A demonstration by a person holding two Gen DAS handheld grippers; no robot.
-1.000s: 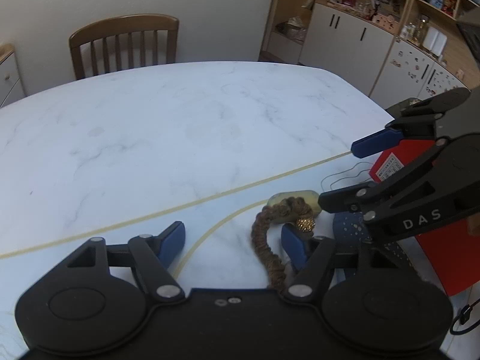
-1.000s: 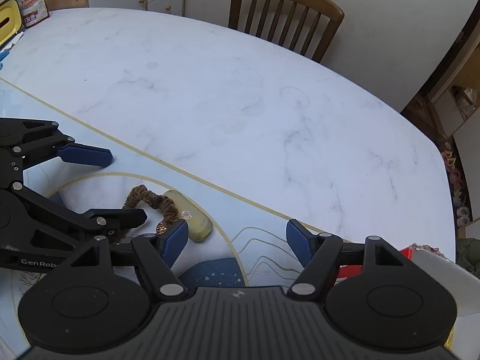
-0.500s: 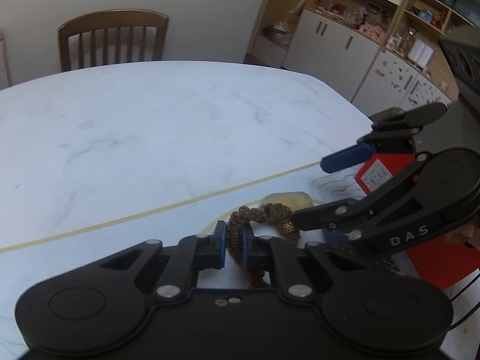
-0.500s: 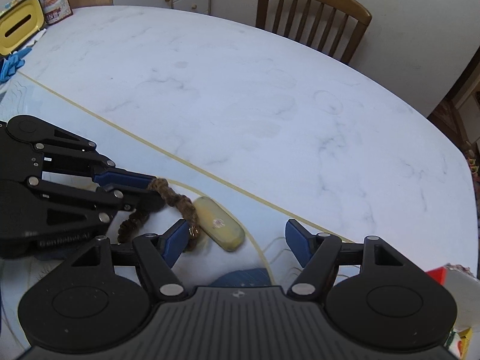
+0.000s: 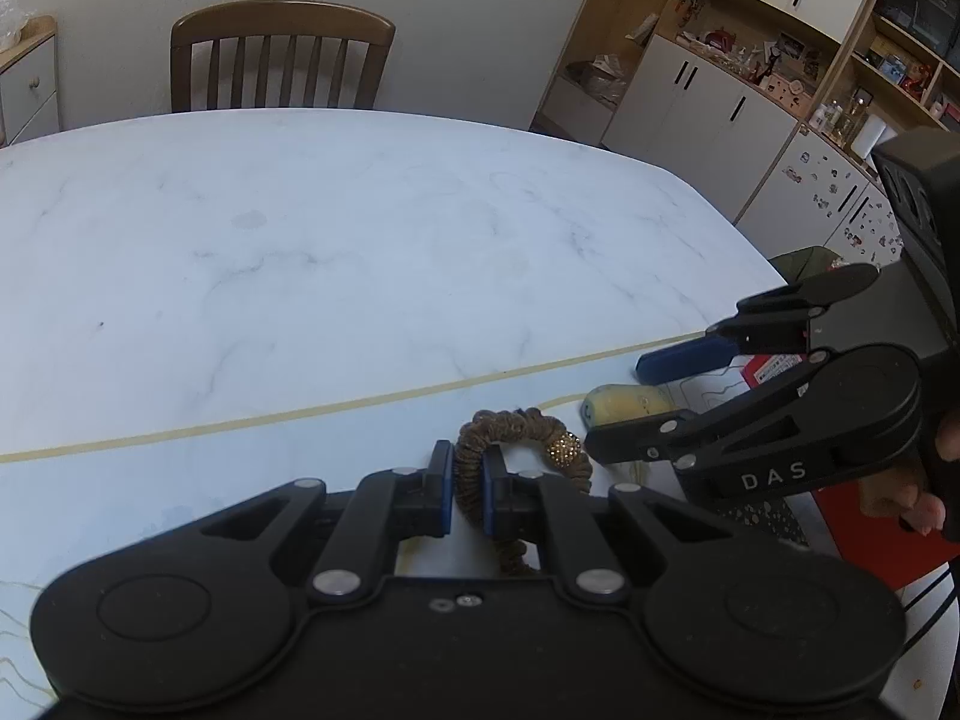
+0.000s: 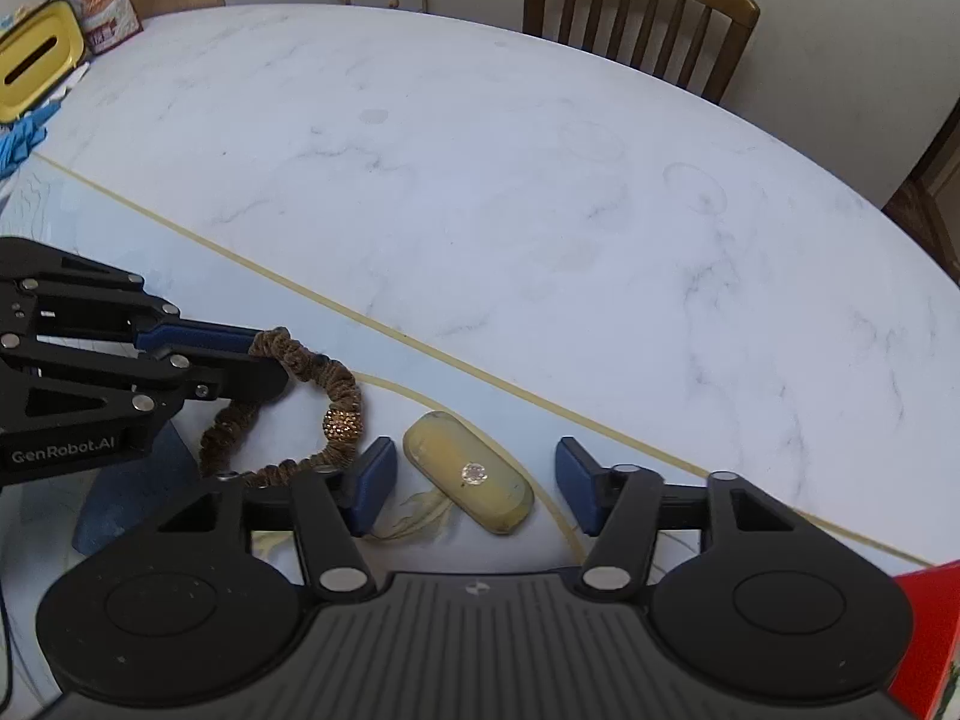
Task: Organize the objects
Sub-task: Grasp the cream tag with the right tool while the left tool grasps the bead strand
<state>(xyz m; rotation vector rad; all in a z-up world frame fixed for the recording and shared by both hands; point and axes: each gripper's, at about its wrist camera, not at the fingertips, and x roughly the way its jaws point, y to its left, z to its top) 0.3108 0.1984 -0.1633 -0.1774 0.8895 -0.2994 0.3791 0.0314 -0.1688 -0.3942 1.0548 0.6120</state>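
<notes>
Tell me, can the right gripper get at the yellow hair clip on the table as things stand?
Probably yes. The right gripper is open, with the yellow hair clip lying flat between its fingers and nothing over it. The brown scrunchie, shut in the left gripper, sits just beside the clip and might brush one finger.

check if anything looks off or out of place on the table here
Nothing looks spilled or broken. The brown scrunchie is clamped in the left gripper and hangs lopsided. The yellow hair clip lies loose, askew across the mat's gold line, between the right gripper's open jaws.
</notes>
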